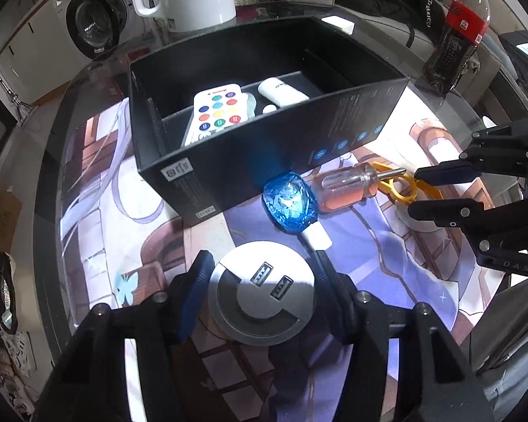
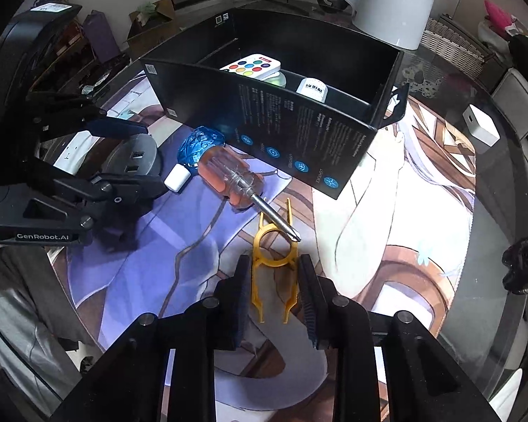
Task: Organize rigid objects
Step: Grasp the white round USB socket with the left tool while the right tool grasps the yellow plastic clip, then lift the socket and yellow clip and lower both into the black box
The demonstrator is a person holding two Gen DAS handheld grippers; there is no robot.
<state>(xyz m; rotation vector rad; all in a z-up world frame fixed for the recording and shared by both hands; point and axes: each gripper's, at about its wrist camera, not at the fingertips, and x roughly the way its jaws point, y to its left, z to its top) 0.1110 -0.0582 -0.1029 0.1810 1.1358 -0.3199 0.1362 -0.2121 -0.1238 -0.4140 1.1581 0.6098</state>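
Straddling the round USB hub [image 1: 262,293], the left tongs [image 1: 262,277] stand part open with a pad at each side of it; whether they press on it cannot be told. The right tongs [image 2: 274,281] are narrowed around the yellow clip [image 2: 272,274], one pad close at each side of its legs. A screwdriver [image 2: 234,183] lies with its tip over the clip's ring. A blue item [image 1: 288,202] lies between hub and screwdriver. On the worktop [image 2: 440,246] beyond, the black box [image 1: 264,154] holds a remote [image 1: 218,109].
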